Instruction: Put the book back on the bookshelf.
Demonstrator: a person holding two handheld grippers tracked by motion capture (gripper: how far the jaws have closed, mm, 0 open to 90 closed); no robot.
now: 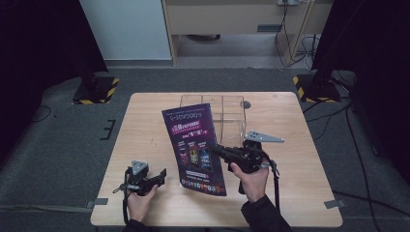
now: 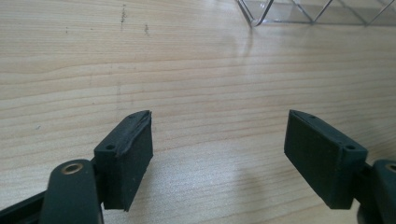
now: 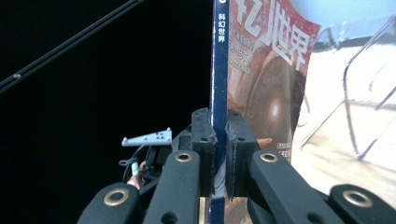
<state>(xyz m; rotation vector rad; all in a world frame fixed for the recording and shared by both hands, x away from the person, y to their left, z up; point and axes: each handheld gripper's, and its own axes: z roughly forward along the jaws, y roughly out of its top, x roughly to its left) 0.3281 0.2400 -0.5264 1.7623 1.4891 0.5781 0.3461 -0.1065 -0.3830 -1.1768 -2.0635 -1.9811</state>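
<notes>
Fingers of right gripper (image 3: 220, 140) clamp magazine (image 1: 196, 147) spine; left gripper (image 2: 218, 156) fingers wide, empty, over table (image 2: 196, 70).

The magazine (image 3: 261, 70) runs off the top edge of the right gripper view, its title cut short, and its small cover print in the high view is illegible. Behind the magazine, part of the clear rack (image 1: 227, 113) is hidden.

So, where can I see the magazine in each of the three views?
High view: the magazine is at table centre, held up by the right gripper.
Right gripper view: centre, spine clamped between the jaws.
Left gripper view: not in it.
Shared landmark: the clear box.
</notes>
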